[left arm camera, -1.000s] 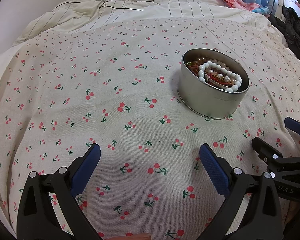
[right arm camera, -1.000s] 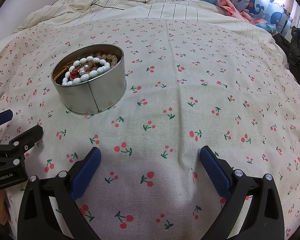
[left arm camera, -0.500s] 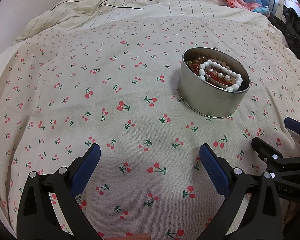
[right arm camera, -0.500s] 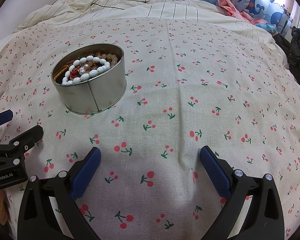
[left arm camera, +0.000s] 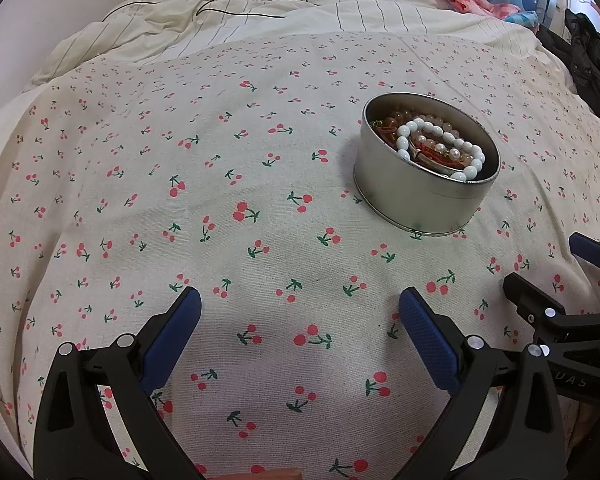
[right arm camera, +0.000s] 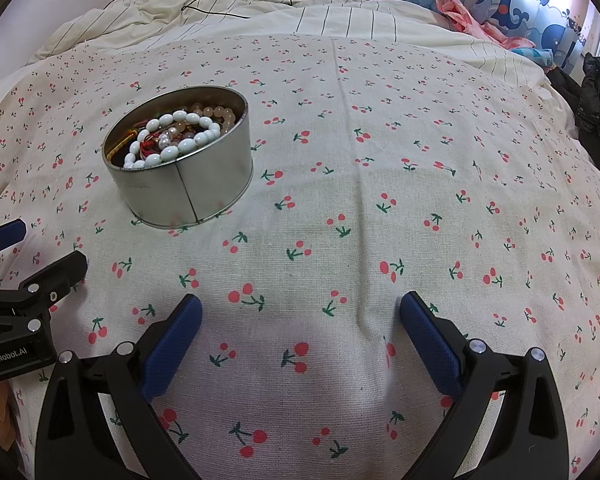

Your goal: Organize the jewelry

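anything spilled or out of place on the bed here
Nothing stands out. The round tin sits upright on the cherry-print cloth, and the white bead bracelet and the other jewelry are all inside it. No loose pieces show on the cloth. Both tongs, left and right, are open and empty.

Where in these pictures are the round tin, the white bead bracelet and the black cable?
tin (right arm camera: 204,190), right wrist view, front wall
white bead bracelet (left arm camera: 404,142), left wrist view, near-left beads
black cable (left arm camera: 240,12), left wrist view, strand across the striped quilt

Both wrist views low, forward; share tin.
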`<state>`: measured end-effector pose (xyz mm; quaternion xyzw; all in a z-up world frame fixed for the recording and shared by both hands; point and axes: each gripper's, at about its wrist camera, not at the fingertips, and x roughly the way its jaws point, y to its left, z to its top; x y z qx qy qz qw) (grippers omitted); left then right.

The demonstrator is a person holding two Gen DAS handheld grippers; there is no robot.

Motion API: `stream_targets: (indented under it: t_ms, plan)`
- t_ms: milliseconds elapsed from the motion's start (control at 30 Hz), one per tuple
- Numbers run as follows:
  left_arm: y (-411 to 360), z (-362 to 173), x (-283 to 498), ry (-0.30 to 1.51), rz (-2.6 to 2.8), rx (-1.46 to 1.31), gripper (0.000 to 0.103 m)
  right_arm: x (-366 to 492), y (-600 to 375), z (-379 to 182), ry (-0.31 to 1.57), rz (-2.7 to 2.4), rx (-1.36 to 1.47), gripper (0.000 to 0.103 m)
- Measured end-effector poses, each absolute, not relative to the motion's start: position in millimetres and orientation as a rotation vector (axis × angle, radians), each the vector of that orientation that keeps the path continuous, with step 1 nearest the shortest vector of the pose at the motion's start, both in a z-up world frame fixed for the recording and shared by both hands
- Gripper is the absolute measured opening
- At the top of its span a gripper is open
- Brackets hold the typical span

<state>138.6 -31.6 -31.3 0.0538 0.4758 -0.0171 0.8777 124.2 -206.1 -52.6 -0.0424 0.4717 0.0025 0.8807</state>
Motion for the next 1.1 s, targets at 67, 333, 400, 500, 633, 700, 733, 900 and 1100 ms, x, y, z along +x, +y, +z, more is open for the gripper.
stream_targets:
  t_ms: [67,333,400,500,633,700,733,900,1100]
  plan:
    - [-31.9,-31.4,138.9,0.992,-0.036,0.113,0.095,124.7,-206.2,-52.2,0.983,0.005,-0.088,0.095]
    - [-30.5,-34.5,140.8,1.013,-0.046,0.092,0.095,125.5,-205.8,-52.0,0.984,0.005,-0.089,0.095]
    - [-28.0,-38.5,143.1,1.038,-0.073,0.054,0.095,125.4,-205.7,-52.1,0.984,0.005,-0.089,0.095]
    - [-22.8,-40.2,141.6,1.019,-0.093,0.011,0.095,124.6,-206.9,-50.6,0.971,0.004,-0.074,0.095]
    - [-23.7,-33.2,136.5,0.971,-0.083,0.041,0.095,118.9,-216.5,-39.7,0.915,0.006,0.001,0.095]
    - [-25.2,-30.3,134.1,0.953,-0.073,0.072,0.095,117.9,-219.0,-38.5,0.911,-0.005,0.010,0.095]
    - [-24.8,-30.0,133.6,0.949,-0.065,0.079,0.095,118.3,-218.8,-40.6,0.919,-0.009,0.007,0.095]
    - [-23.8,-28.0,141.1,0.969,-0.025,0.093,0.095,122.9,-213.4,-42.1,0.940,-0.014,-0.023,0.095]
    - [-27.5,-30.8,145.9,0.986,-0.029,0.100,0.095,126.2,-214.6,-44.0,0.955,-0.017,-0.027,0.095]
